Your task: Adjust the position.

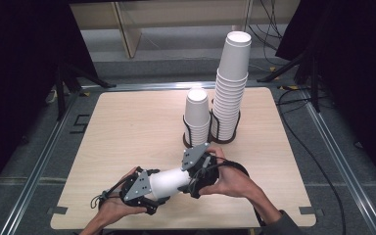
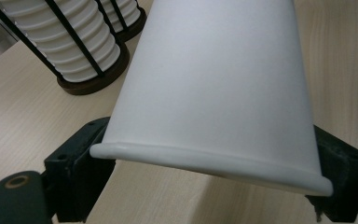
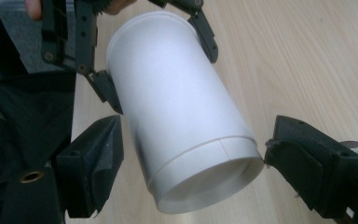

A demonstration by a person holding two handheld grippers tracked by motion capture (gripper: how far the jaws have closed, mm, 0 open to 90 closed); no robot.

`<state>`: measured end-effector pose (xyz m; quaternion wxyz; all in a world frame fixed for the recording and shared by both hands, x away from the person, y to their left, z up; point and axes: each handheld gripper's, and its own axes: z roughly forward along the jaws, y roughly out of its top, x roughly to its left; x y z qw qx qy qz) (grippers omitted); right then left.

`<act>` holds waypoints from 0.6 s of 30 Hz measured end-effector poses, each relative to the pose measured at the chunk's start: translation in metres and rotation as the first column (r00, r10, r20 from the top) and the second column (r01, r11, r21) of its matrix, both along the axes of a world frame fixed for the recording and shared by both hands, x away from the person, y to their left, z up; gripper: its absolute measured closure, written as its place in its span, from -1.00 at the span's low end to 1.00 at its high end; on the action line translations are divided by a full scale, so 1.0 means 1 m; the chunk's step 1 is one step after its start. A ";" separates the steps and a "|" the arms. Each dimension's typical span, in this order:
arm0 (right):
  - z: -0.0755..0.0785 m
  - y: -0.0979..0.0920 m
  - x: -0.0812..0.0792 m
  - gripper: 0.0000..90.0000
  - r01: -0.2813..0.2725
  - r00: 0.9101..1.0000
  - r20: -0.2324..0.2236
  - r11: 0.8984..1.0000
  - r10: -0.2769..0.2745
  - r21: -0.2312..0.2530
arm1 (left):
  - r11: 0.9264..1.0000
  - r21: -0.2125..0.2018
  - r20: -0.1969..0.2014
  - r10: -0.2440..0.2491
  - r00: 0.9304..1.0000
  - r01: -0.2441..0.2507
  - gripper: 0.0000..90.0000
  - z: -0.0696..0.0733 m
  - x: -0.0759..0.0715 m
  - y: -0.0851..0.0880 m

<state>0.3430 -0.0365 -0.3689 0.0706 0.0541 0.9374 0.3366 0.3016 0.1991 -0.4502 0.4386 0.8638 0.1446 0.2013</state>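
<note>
Near the front edge of the pale wooden surface (image 1: pixel 127 117), a plain white paper cup (image 1: pixel 169 182) lies sideways in the air between the two grippers. Its rolled rim sits between the jaws of the left gripper (image 1: pixel 149 188), which are clamped on it; its recessed base points at the right gripper (image 1: pixel 192 177), whose jaws stand apart beside it without touching. Whether it is one cup or several nested is hard to tell. Two stacks of white cups stand farther back in two black wire holders (image 1: pixel 223 128), the short stack (image 1: pixel 197 115) left of the tall stack (image 1: pixel 231 83).
</note>
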 end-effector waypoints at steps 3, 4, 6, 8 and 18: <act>-0.003 0.003 -0.001 -0.60 -0.018 1.000 0.021 1.000 0.018 -0.022 | 1.000 0.006 -0.007 -0.007 1.000 0.007 -0.72 0.000 0.000 0.000; -0.005 0.006 -0.001 -0.59 -0.041 0.998 0.047 0.998 0.044 -0.045 | 1.000 0.021 -0.001 -0.017 1.000 0.017 -0.72 0.000 0.000 -0.001; -0.008 0.009 -0.003 -0.59 -0.056 0.996 0.060 0.995 0.061 -0.078 | 1.000 0.025 0.001 -0.017 1.000 0.017 -0.72 0.001 -0.001 -0.002; -0.010 0.012 -0.006 -0.59 -0.068 0.994 0.077 0.992 0.076 -0.104 | 0.999 0.029 0.010 -0.029 1.000 0.029 -0.72 0.001 0.000 -0.002; -0.022 0.025 -0.010 -0.60 -0.119 0.982 0.120 0.970 0.147 -0.214 | 0.995 0.070 0.026 -0.075 0.997 0.073 -0.72 0.004 -0.004 -0.005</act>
